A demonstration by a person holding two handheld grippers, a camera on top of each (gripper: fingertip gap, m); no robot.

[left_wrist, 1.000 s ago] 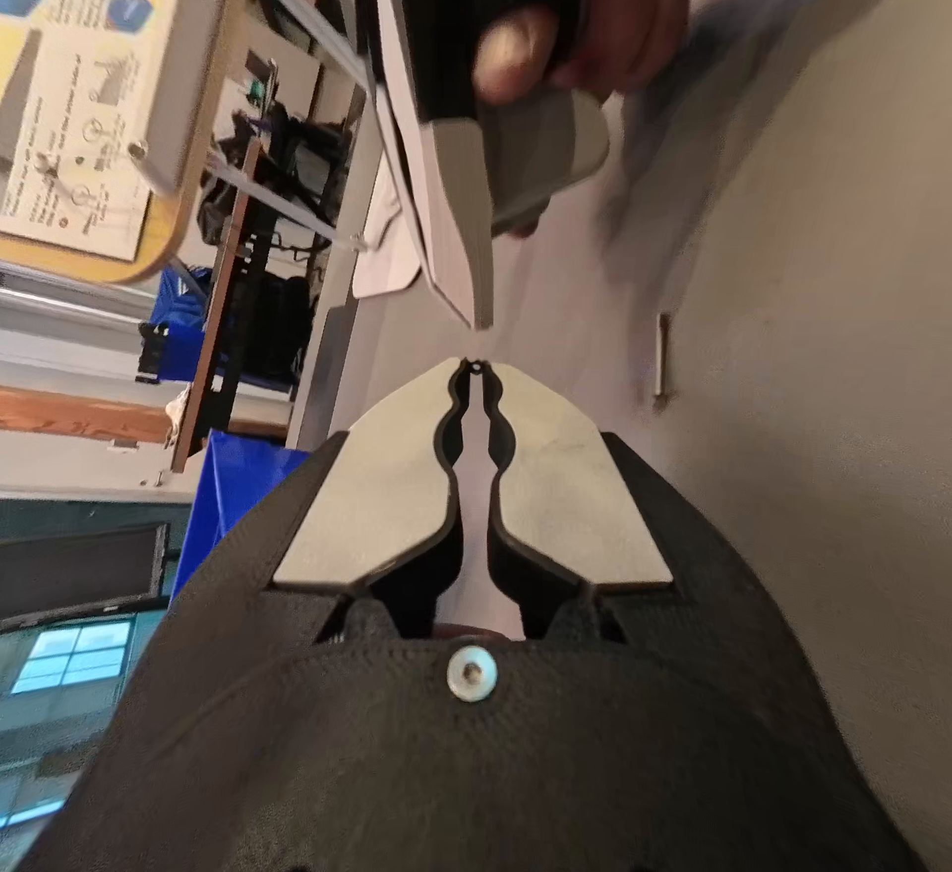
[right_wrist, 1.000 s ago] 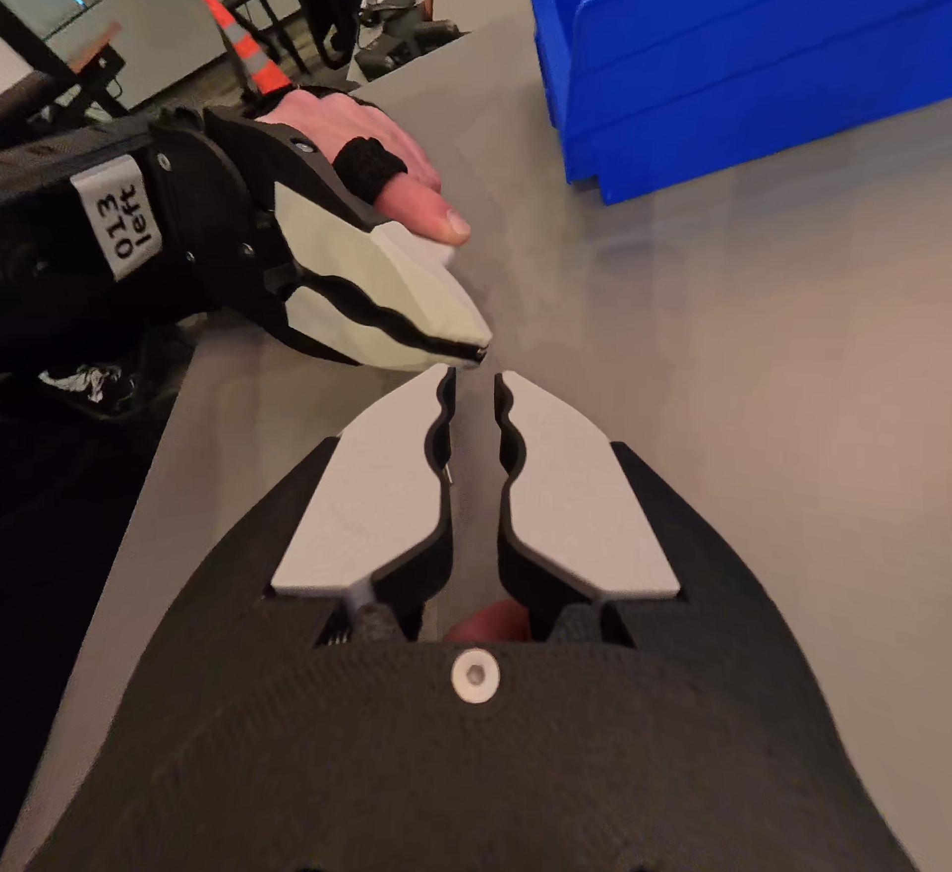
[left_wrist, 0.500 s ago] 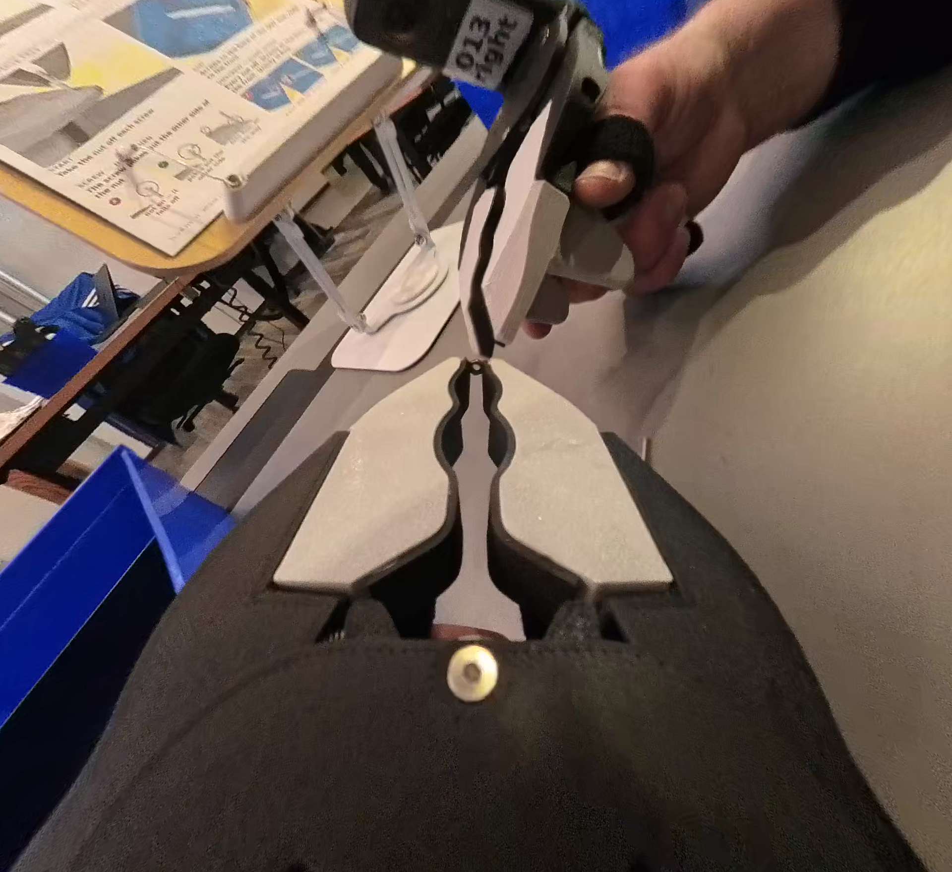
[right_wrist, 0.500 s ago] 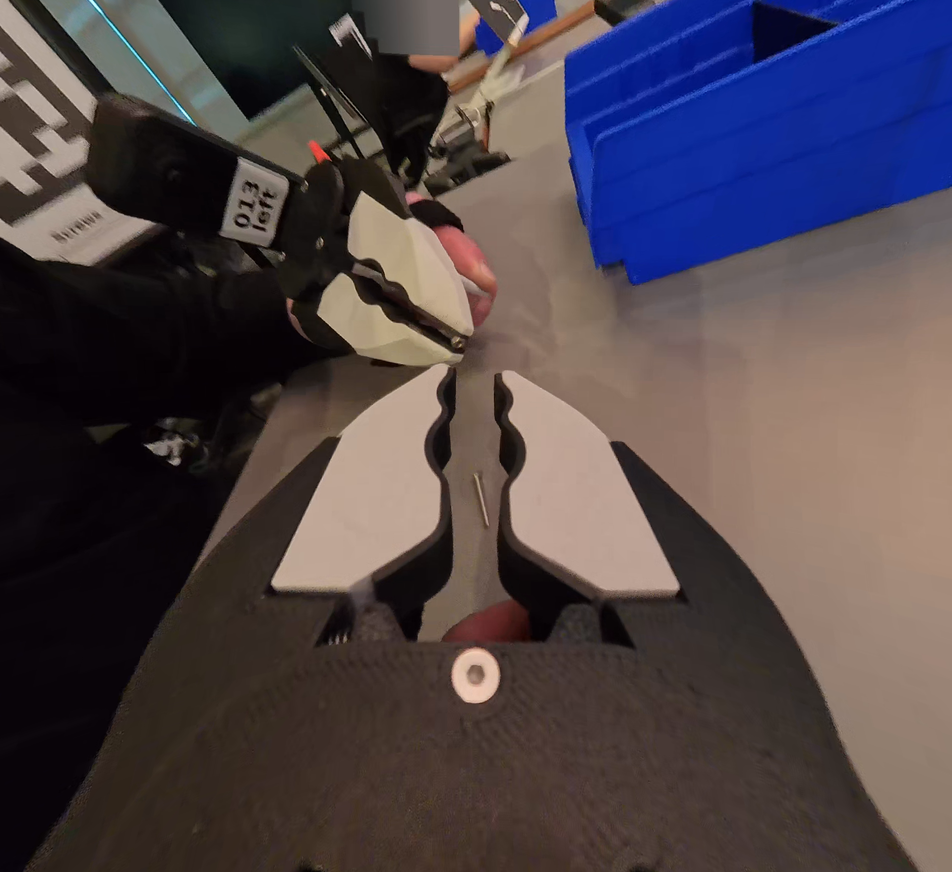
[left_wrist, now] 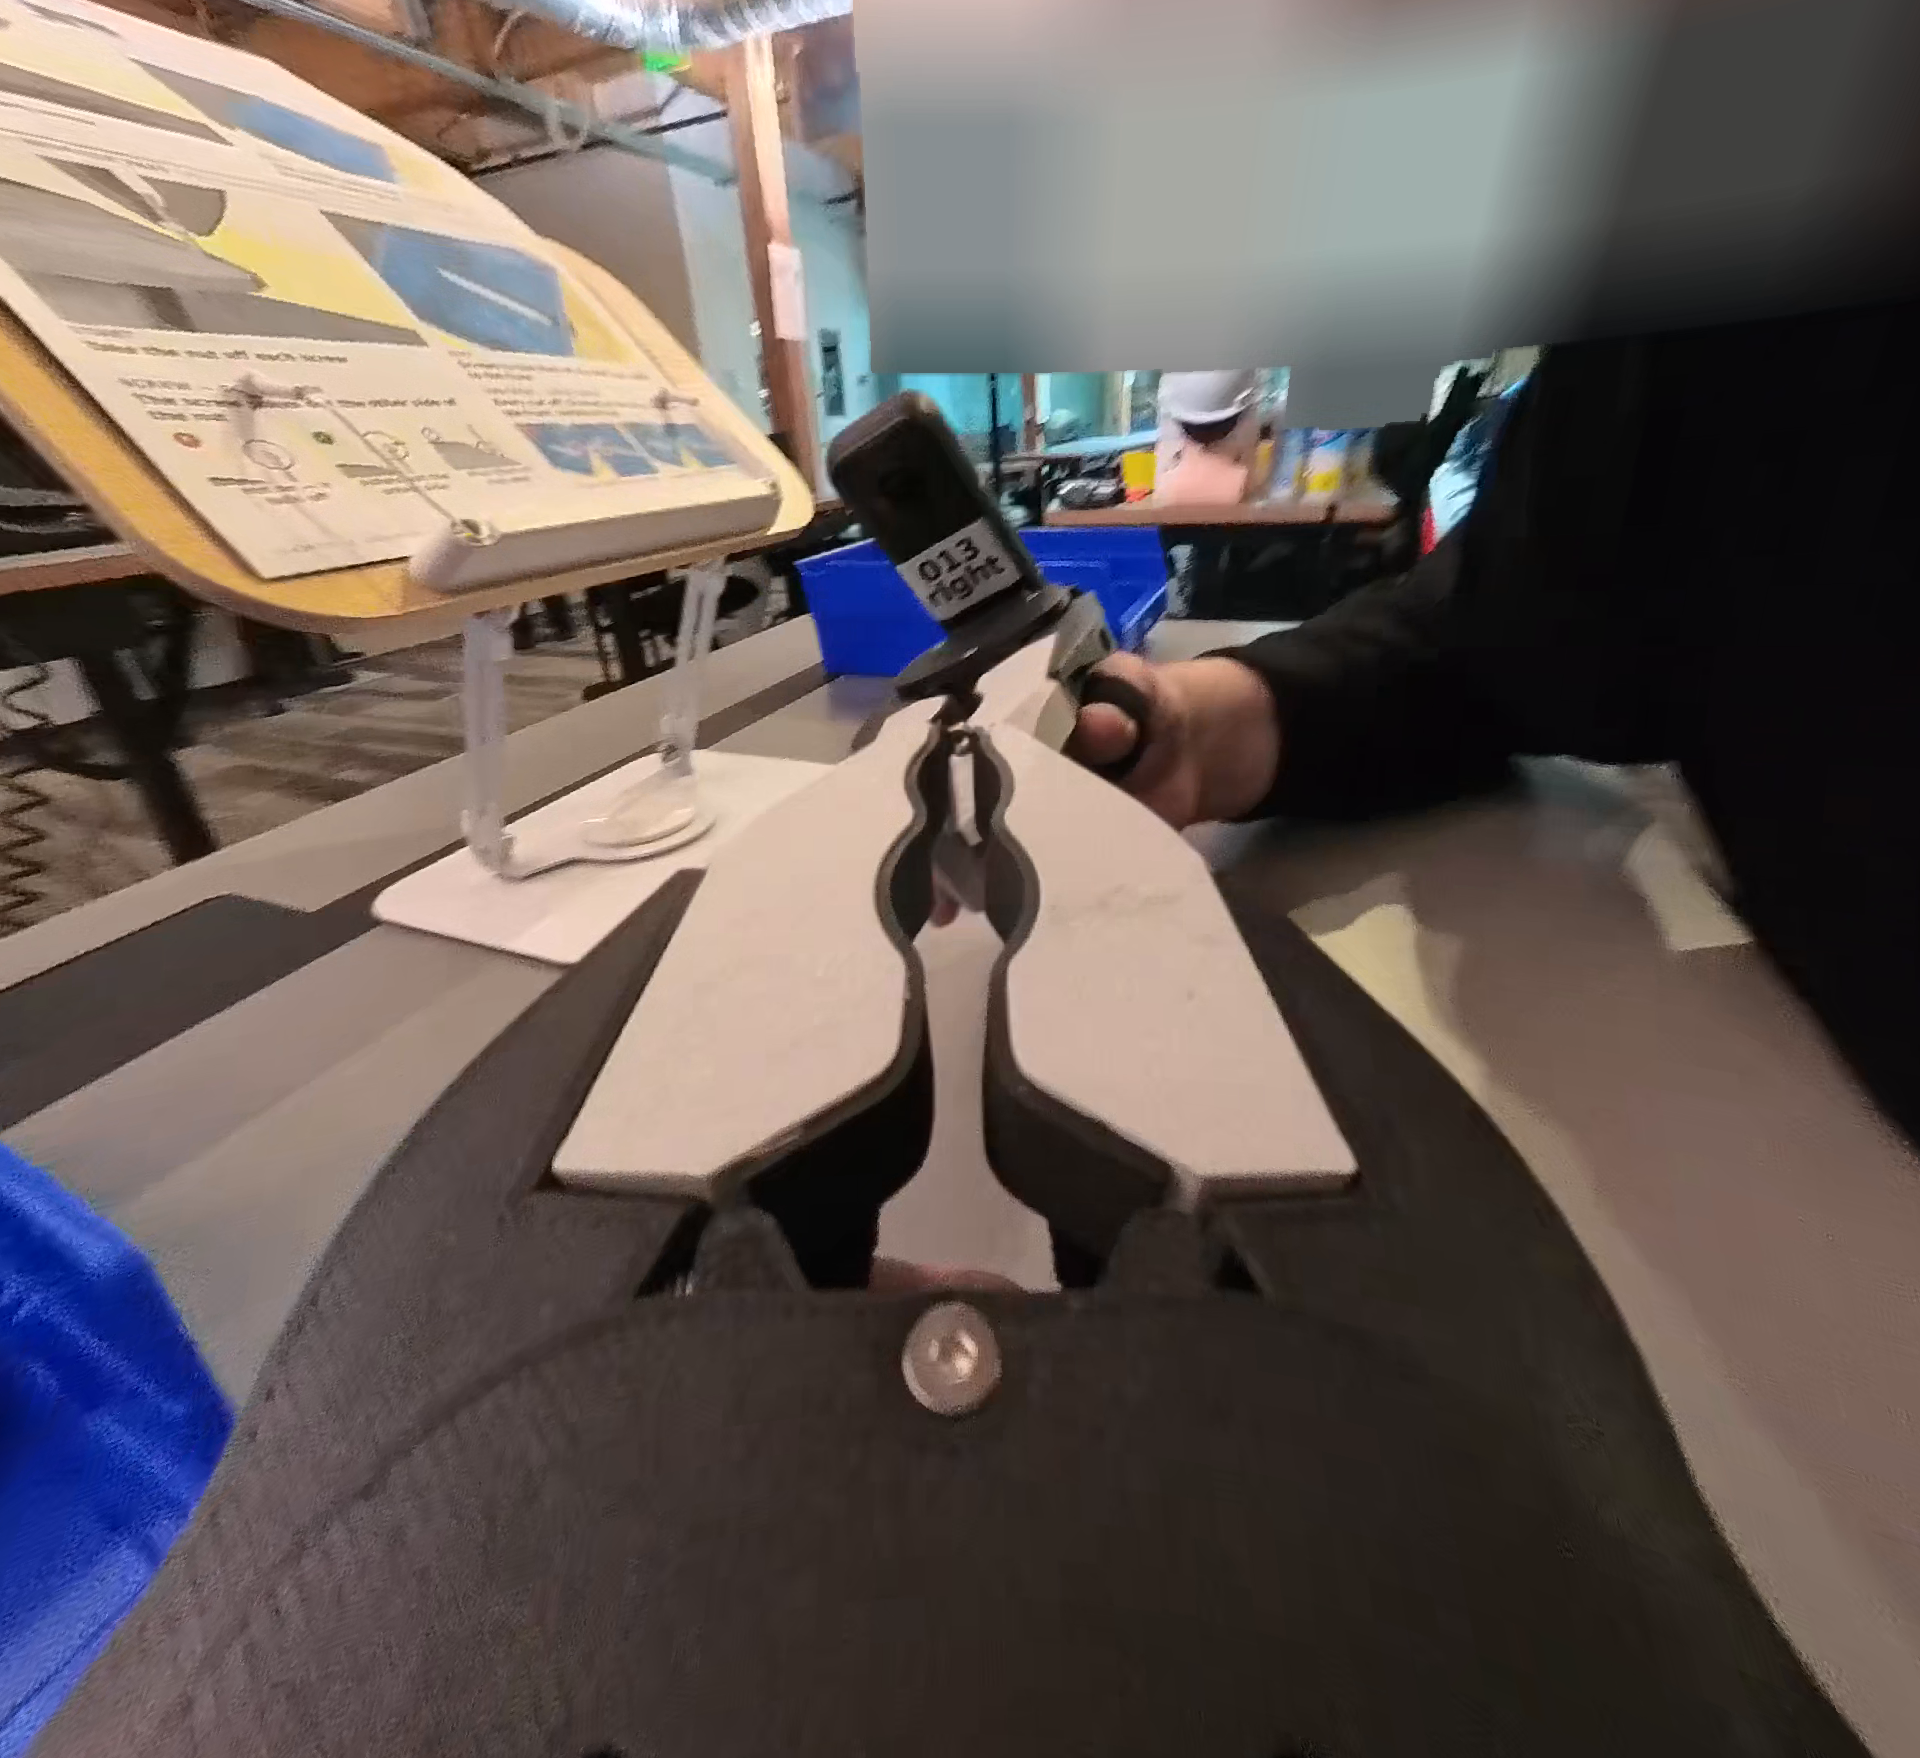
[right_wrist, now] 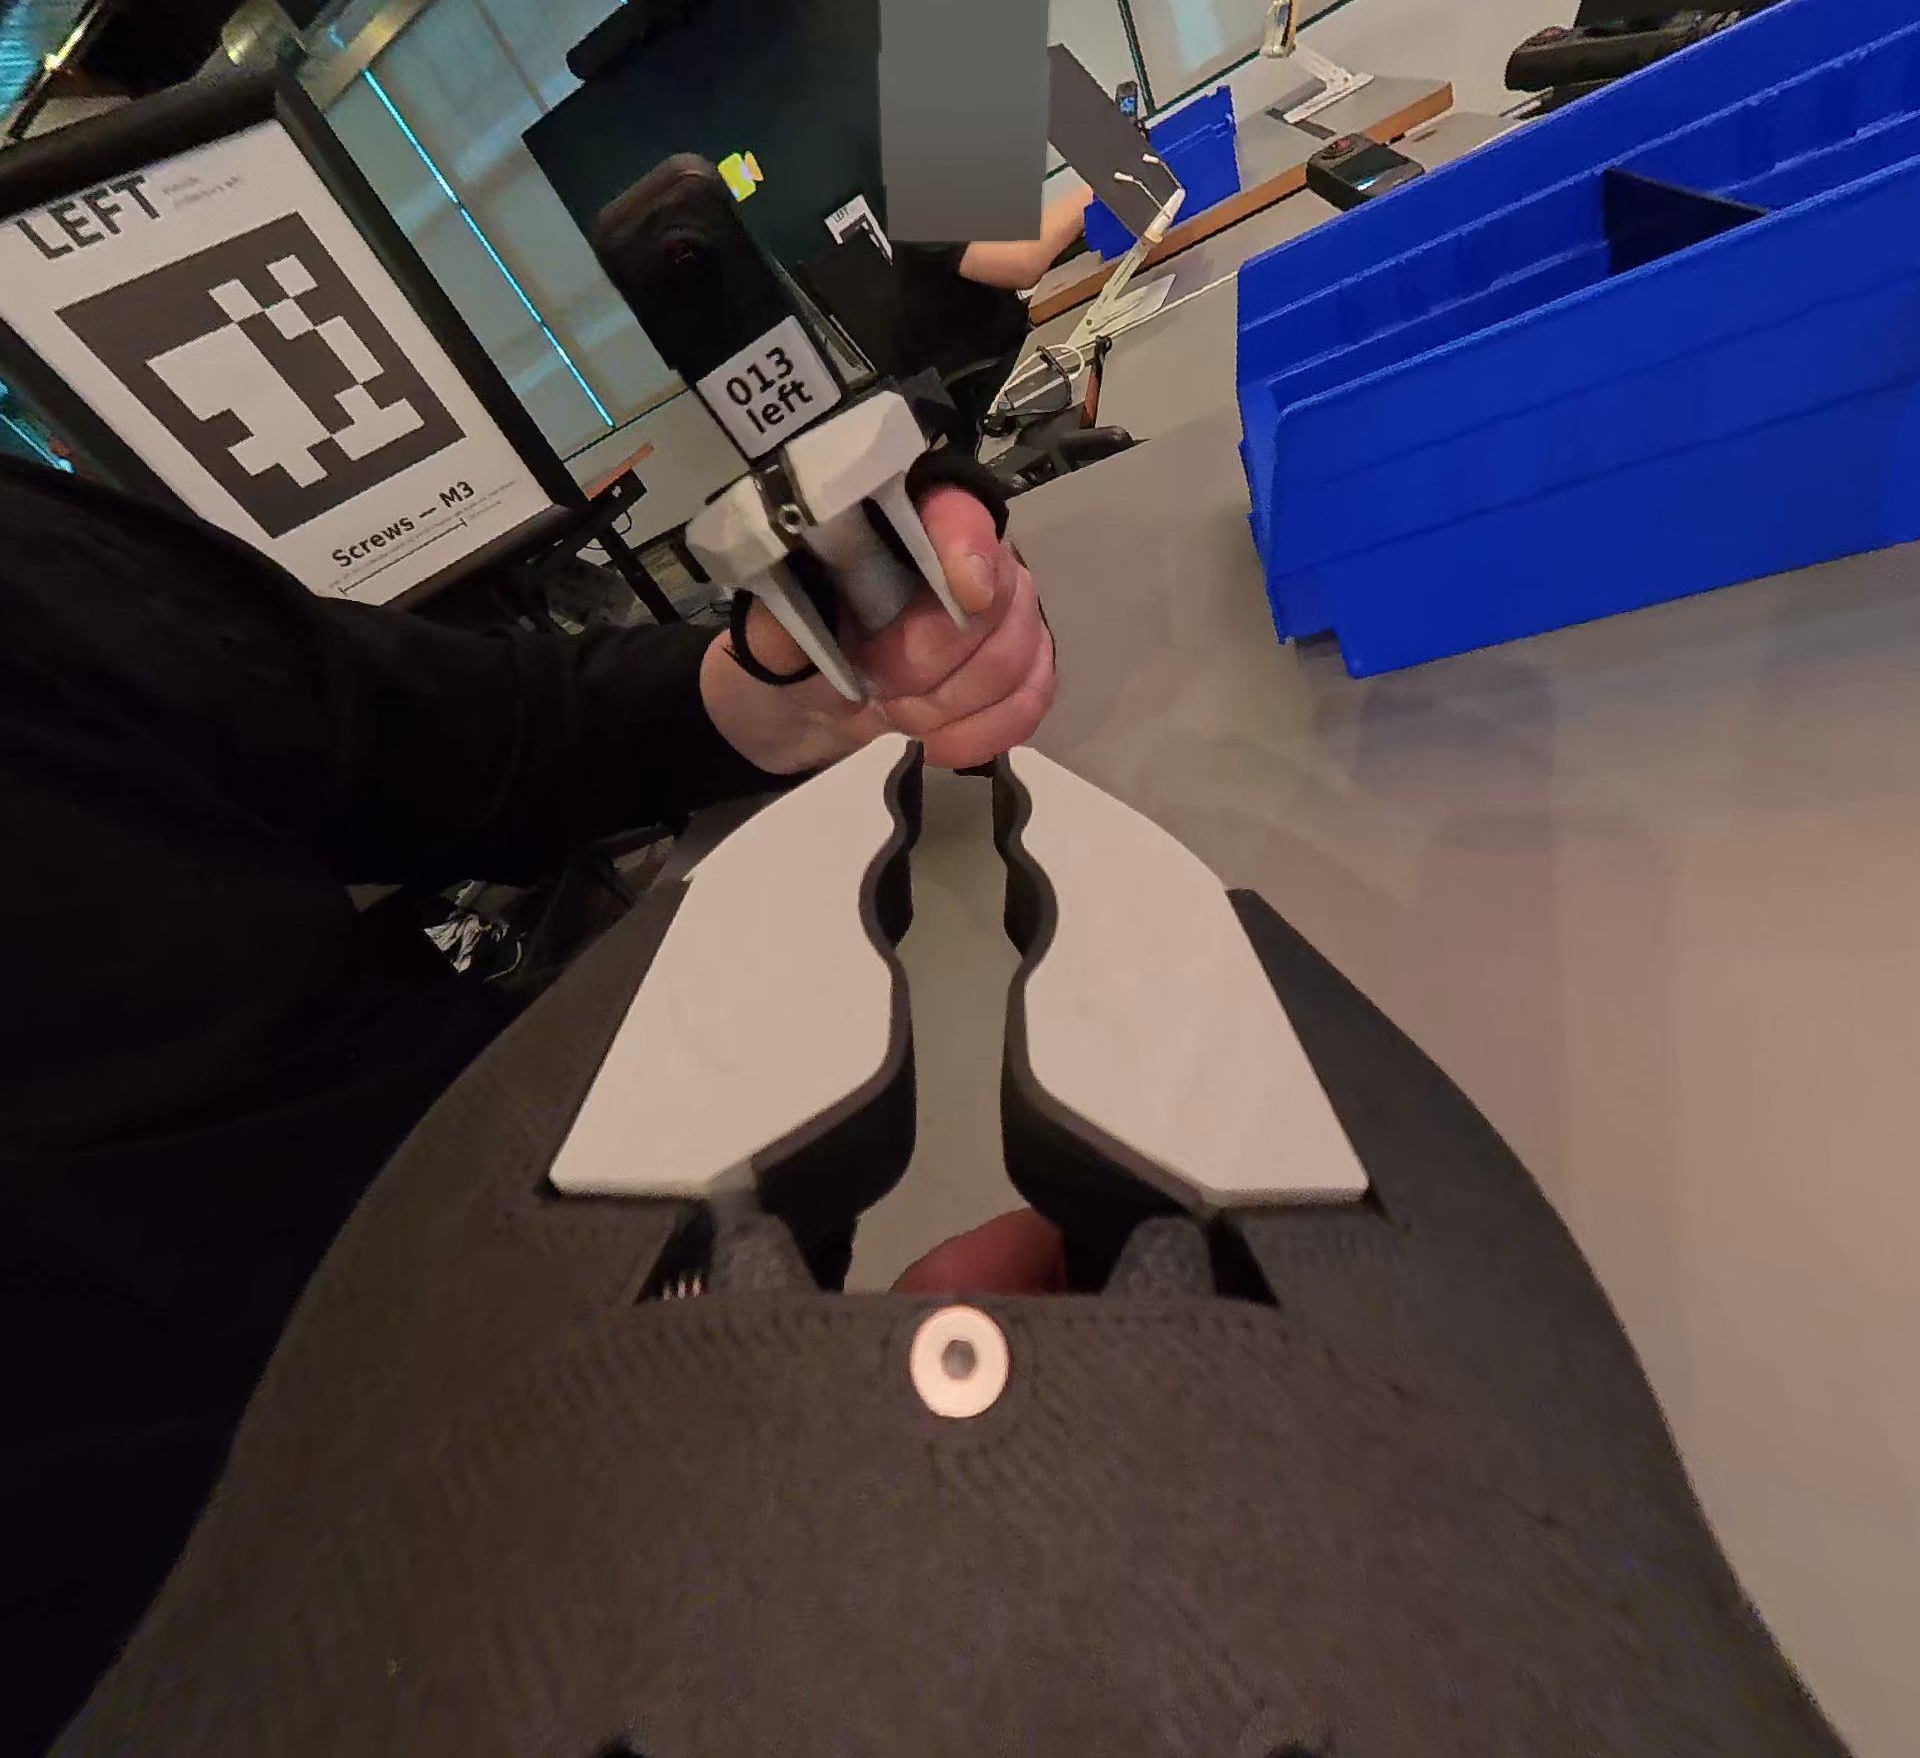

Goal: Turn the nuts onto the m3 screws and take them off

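My left gripper (left_wrist: pixel 958 740) has its white fingers closed tip to tip on a tiny dark piece that looks like a nut (left_wrist: pixel 957 744); it is too small to tell for sure. It is held level above the grey table (left_wrist: pixel 1455 1033) and points at the right gripper's camera housing (left_wrist: pixel 935 513). My right gripper (right_wrist: pixel 956 763) is open with a narrow gap and holds nothing. It points at the hand (right_wrist: pixel 935 669) that holds the left gripper. No screw shows in either view.
Blue bins (right_wrist: pixel 1558 409) stand on the table at the right of the right wrist view. Another blue bin (left_wrist: pixel 83 1396) is close at the lower left of the left wrist view. An instruction board (left_wrist: pixel 364 378) on a clear stand (left_wrist: pixel 582 835) stands at the table's edge. A marker sign (right_wrist: pixel 260 358) stands off the table. My right fingertips sit around 6 cm from my left ones.
Both grippers have tilted up from the table and now face each other. The screw that lay on the table between the right fingers is out of view. Neither gripper's opening has changed.
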